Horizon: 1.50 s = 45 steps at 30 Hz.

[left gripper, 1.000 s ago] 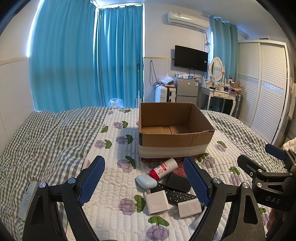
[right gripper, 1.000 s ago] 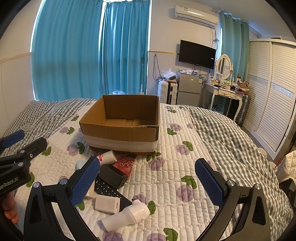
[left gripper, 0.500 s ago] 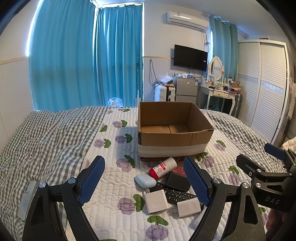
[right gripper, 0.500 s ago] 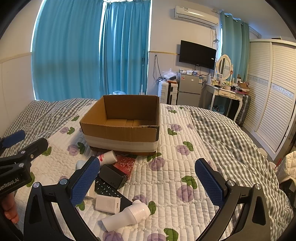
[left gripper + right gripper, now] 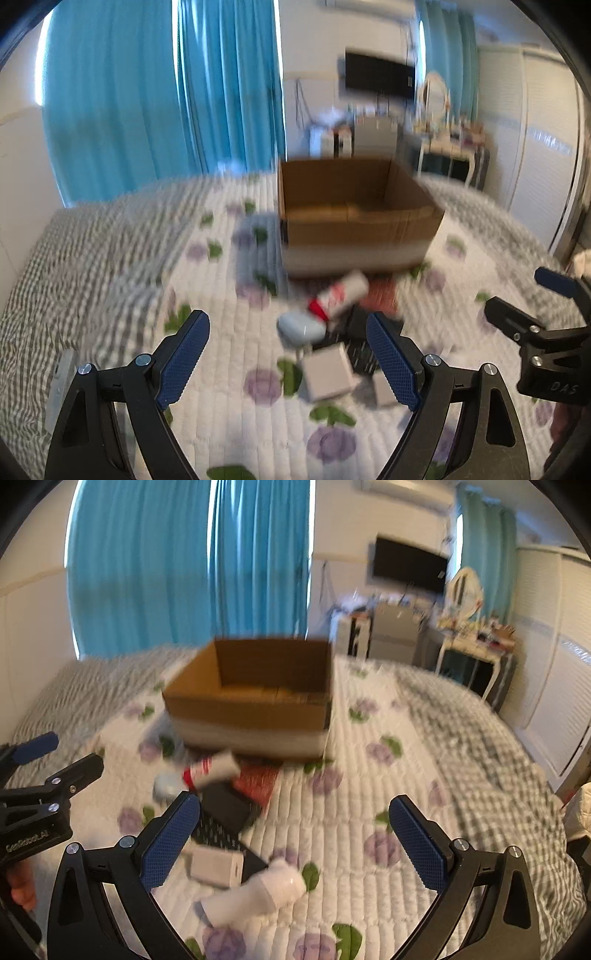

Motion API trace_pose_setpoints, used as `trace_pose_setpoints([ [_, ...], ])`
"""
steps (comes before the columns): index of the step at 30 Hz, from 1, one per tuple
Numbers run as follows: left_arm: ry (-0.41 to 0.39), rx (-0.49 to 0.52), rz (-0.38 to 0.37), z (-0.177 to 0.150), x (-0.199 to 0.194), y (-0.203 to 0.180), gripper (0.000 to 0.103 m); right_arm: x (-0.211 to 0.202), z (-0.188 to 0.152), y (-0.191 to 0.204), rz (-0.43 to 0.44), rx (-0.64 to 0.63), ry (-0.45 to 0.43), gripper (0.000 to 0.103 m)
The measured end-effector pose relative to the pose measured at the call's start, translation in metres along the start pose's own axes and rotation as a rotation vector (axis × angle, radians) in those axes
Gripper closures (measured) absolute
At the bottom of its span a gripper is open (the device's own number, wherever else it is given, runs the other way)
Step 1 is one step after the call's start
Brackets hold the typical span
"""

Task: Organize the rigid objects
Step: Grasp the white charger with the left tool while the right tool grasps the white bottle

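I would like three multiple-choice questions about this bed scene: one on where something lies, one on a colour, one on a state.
1. Where do the small objects lie, relative to the cardboard box?
A. inside it
B. on the quilt in front of it
C. behind it

2. What colour is the cap end of the white tube?
A. red
B. green
C. yellow

3. How is the left hand-held gripper?
A. shut on the tube
B. shut, holding nothing
C. open, holding nothing

Answers: 1 B, the pile sits on the quilt before the box wall. 2 A, a red band shows there. 3 C, its blue pads stand wide apart.
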State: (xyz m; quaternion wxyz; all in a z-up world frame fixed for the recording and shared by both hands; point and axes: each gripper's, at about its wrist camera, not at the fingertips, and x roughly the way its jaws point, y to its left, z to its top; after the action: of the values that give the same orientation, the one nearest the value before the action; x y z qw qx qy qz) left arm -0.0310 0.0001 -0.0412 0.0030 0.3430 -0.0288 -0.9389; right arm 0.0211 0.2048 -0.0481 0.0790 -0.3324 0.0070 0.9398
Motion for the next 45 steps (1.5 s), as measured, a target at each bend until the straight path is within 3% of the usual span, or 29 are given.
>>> trace_pose_setpoints([
  [6,0.225,0.032,-0.045,-0.023,0.048,-0.007,0.014,0.038,-0.025,0.000,-0.014,-0.041,0.182,0.000],
  [11,0.261,0.036,-0.052,-0.032,0.074,-0.018,0.014,0.056,-0.043,0.000,-0.023,-0.053,0.254,0.000],
  [17,0.358,-0.053,-0.107,-0.035,0.108,-0.015,0.016,0.067,-0.046,-0.006,-0.022,-0.035,0.283,0.000],
  [21,0.402,-0.059,-0.140,-0.036,0.122,-0.021,0.017,0.073,-0.046,-0.011,-0.020,-0.003,0.306,0.000],
  [22,0.410,-0.049,-0.142,-0.038,0.125,-0.024,0.020,0.074,-0.046,-0.011,-0.017,-0.001,0.312,0.000],
  [23,0.413,-0.046,-0.129,-0.039,0.127,-0.026,0.035,0.074,-0.047,-0.010,-0.013,-0.001,0.318,0.000],
  [25,0.437,-0.042,-0.158,-0.043,0.128,-0.031,0.049,0.074,-0.049,-0.007,-0.008,-0.006,0.327,0.000],
  [29,0.439,0.009,-0.149,-0.043,0.119,-0.037,0.050,0.072,-0.050,-0.003,0.004,-0.015,0.340,0.000],
  [34,0.428,-0.010,-0.147,-0.040,0.099,-0.027,0.051,0.072,-0.056,-0.002,0.040,0.005,0.389,0.002],
  [35,0.423,0.200,-0.322,-0.039,0.095,-0.025,0.052,0.072,-0.057,-0.002,0.039,0.009,0.399,0.004],
  [45,0.403,0.284,-0.353,-0.044,0.072,-0.019,0.052,0.096,-0.065,-0.004,0.097,0.165,0.514,0.009],
])
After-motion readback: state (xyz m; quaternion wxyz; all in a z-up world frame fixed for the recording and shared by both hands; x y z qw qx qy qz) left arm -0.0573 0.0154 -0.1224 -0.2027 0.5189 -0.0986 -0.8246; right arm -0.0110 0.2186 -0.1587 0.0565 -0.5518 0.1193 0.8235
